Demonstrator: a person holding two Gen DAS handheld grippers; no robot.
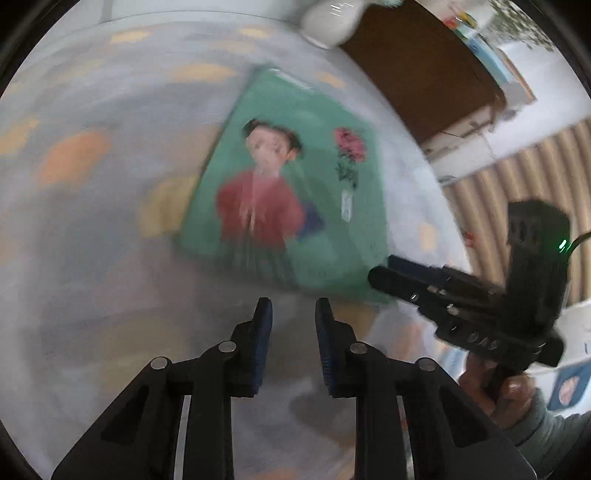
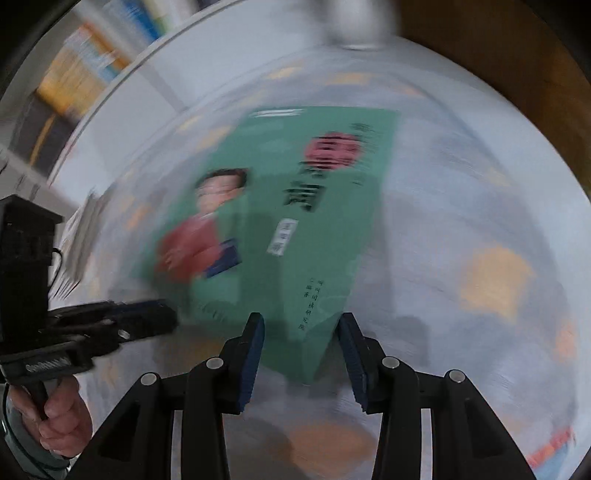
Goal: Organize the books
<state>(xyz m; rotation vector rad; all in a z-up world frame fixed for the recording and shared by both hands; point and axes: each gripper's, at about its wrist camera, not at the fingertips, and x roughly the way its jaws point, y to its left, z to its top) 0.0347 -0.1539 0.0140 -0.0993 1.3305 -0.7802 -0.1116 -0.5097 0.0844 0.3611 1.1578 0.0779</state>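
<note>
Flat on the desk (image 1: 92, 258) lies a green book (image 1: 295, 192), its cover showing a red-dressed girl; both grippers' jaws are released.

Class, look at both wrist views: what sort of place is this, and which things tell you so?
Probably a home or study room: a green book lies on a round, cloth-covered table, shelves of books stand behind it, and a white vase sits at the table's edge.

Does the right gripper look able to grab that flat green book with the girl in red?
Probably yes: the right gripper is open, the green book's near corner between its fingers, nothing blocking.
</note>
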